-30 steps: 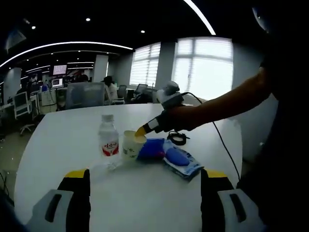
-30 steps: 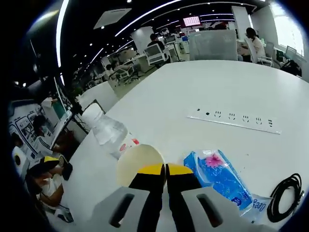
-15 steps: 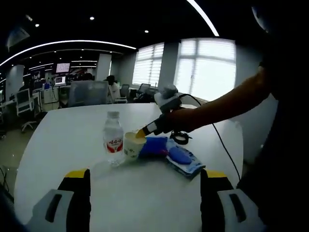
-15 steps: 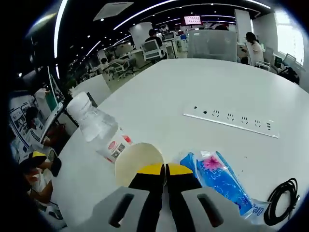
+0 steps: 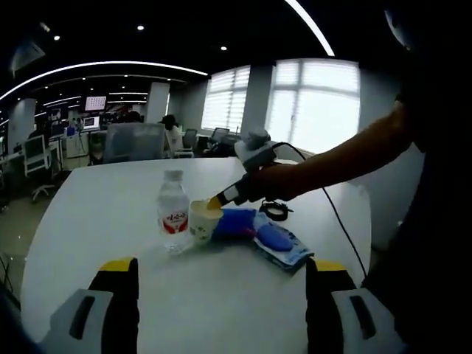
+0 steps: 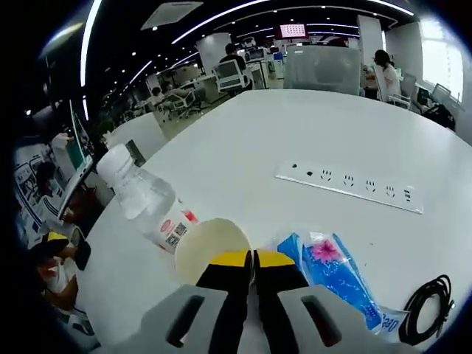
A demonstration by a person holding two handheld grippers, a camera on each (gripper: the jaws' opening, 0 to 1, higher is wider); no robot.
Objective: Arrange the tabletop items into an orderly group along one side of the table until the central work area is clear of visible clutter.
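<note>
Four items cluster: water bottle point(image 5: 172, 212) left of the paper cup point(image 5: 200, 220), tissue packs point(image 5: 262, 238) right. Left gripper point(image 5: 218, 293) gapes empty; right gripper point(image 6: 254, 259) pinches the cup's rim, likely nudging it; next, release gently.

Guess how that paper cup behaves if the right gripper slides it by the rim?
The paper cup looks thin-walled and empty, so probably light and easily crushed where the right gripper pinches its rim. With the water bottle close beside it, a push could nudge that tall bottle over. It may tip rather than slide.
</note>
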